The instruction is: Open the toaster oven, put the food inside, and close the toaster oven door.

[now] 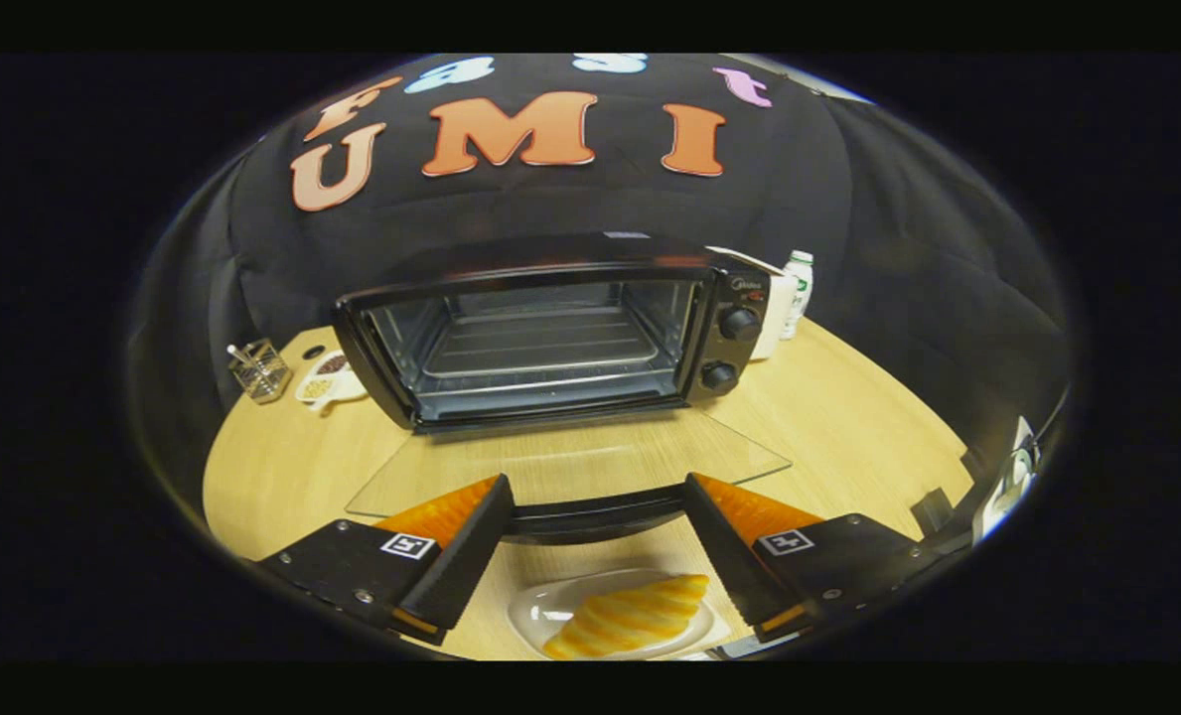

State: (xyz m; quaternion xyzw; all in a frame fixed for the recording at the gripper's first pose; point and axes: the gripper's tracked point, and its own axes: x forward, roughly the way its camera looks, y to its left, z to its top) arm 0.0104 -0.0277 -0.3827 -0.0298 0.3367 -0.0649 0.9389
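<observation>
A black toaster oven (550,333) stands on the wooden table with its glass door (570,462) folded down flat towards me. The door's dark handle (595,516) lies between my fingers, which stand apart on either side of it. My gripper (595,497) is open and grips nothing. Inside the oven a wire rack (540,348) shows. A yellow striped croissant (630,618) lies on a small white plate (535,608) on the table, below and between the fingers, nearer to me than the door.
Left of the oven sit a small wire holder (259,369) and a white dish with dark bits (330,382). Behind the oven's right side stand a white box (777,313) and a white bottle with a green cap (800,283). Bare tabletop (848,427) lies to the right.
</observation>
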